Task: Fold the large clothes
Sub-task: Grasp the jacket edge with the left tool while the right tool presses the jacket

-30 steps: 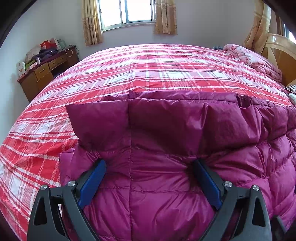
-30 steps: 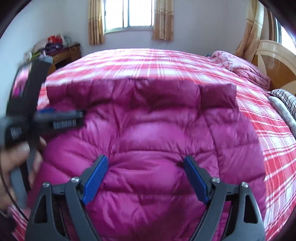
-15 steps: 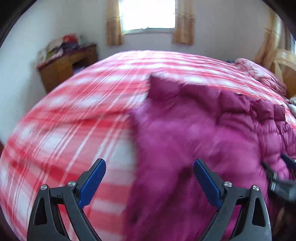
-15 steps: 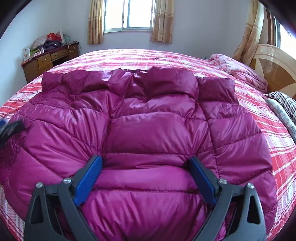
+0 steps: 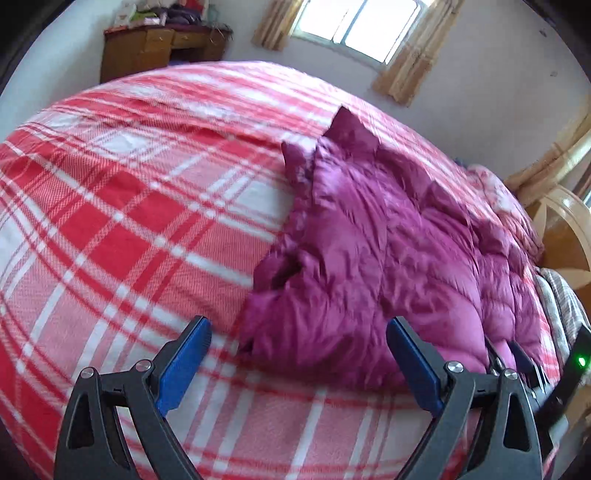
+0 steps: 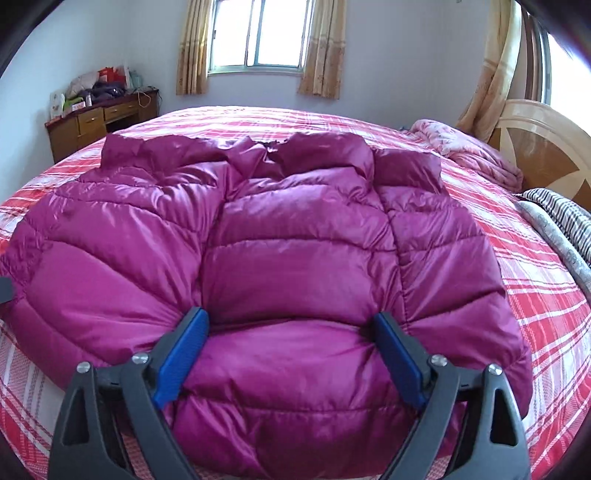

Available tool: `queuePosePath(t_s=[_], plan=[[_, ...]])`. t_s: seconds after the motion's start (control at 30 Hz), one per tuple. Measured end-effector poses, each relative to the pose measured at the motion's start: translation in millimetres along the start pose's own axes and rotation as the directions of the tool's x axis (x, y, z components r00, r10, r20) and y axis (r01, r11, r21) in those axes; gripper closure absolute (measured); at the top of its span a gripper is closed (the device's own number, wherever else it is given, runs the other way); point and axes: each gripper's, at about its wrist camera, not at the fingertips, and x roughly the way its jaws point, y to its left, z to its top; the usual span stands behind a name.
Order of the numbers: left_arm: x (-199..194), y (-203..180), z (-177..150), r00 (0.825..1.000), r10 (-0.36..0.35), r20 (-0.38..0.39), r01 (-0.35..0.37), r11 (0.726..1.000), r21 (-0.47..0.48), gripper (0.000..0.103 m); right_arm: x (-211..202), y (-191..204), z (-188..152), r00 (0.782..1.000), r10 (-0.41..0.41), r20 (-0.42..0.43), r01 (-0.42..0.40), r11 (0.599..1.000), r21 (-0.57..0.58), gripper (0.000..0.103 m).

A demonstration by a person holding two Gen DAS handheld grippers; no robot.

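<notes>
A magenta quilted down jacket (image 6: 295, 236) lies spread flat on the red plaid bed cover (image 6: 546, 317). In the right wrist view my right gripper (image 6: 290, 332) is open, its blue-padded fingers (image 6: 183, 350) pressed down on the jacket's near part. In the left wrist view the jacket (image 5: 399, 251) lies to the right. My left gripper (image 5: 297, 350) is open and empty, above the jacket's left edge and the bed cover (image 5: 129, 221). The right gripper's dark body shows at that view's right edge (image 5: 535, 373).
A wooden dresser (image 6: 99, 122) with clutter stands by the far left wall under a curtained window (image 6: 258, 33). A pink quilt (image 6: 469, 151), a striped pillow (image 6: 561, 221) and the wooden headboard (image 6: 543, 147) are at the right.
My left gripper has moved off the jacket to its left side and tilted. My right gripper stays open on the jacket, which now lies spread wider.
</notes>
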Motion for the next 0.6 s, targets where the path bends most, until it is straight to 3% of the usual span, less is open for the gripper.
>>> queuePosePath(t_s=[0.03, 0.07, 0.1, 0.13, 0.17, 0.23, 0.33, 0.4, 0.47, 0.5, 0.57, 0.6], plan=[[3.7, 1.8, 2.8, 1.000, -0.015, 0.004, 0.015, 1.000, -0.015, 0.007, -0.3, -2.6, -1.6, 1.000, 0.011, 0.008, -0.011, 1.000, 0.010, 0.010], [4.3, 3.7, 5.7, 0.999, -0.038, 0.017, 0.039, 0.999, -0.038, 0.016, -0.6, -5.4, -1.9, 1.000, 0.018, 0.012, -0.019, 1.000, 0.017, 0.010], [3.0, 5.1, 6.3, 0.997, -0.078, 0.030, 0.079, 0.995, -0.054, 0.034, -1.2, -7.9, -2.8, 1.000, 0.026, 0.015, -0.026, 0.999, 0.025, 0.010], [5.9, 4.9, 7.6, 0.991, -0.136, 0.012, 0.137, 0.988, -0.068, 0.075, -0.3, -9.7, -2.2, 0.999, 0.029, 0.016, -0.030, 0.999, 0.028, 0.010], [10.1, 4.0, 11.1, 0.986, -0.165, -0.012, 0.164, 0.984, -0.067, 0.083, -0.5, -10.5, -2.5, 0.999, 0.031, 0.019, -0.031, 0.999, 0.030, 0.010], [2.6, -2.7, 12.7, 0.984, -0.176, 0.011, 0.177, 0.984, -0.020, 0.093, -1.1, -8.1, -3.6, 0.999, 0.029, 0.020, -0.030, 0.999, 0.029, 0.010], [-24.6, -15.2, 22.5, 0.972, -0.219, 0.083, 0.214, 0.975, 0.057, 0.096, -6.2, -7.1, 0.4, 0.999, 0.042, 0.010, -0.043, 0.999, 0.033, 0.014], [-42.7, -25.8, 29.6, 0.961, -0.245, 0.125, 0.231, 0.966, 0.114, 0.096, -22.7, -13.8, 2.8, 0.998, 0.025, 0.061, -0.028, 0.999, 0.046, 0.031], [-58.6, -39.3, 35.7, 0.950, -0.277, 0.146, 0.252, 0.953, 0.167, 0.096, -35.0, -17.5, 3.7, 0.995, -0.014, 0.100, 0.009, 0.999, 0.051, 0.031], [-63.4, -45.6, 36.8, 0.945, -0.291, 0.148, 0.262, 0.947, 0.186, 0.096, -33.0, -17.8, 3.3, 0.996, -0.025, 0.082, 0.021, 0.999, 0.049, 0.030], [-68.5, -60.5, 37.3, 0.936, -0.318, 0.149, 0.280, 0.932, 0.229, 0.096, -12.1, -13.1, -5.4, 0.999, 0.033, -0.010, -0.033, 0.999, 0.031, 0.029], [-70.3, -69.8, 36.6, 0.931, -0.335, 0.143, 0.293, 0.922, 0.253, 0.096, -9.9, -9.1, -10.6, 1.000, 0.014, 0.017, -0.014, 1.000, 0.006, 0.027]])
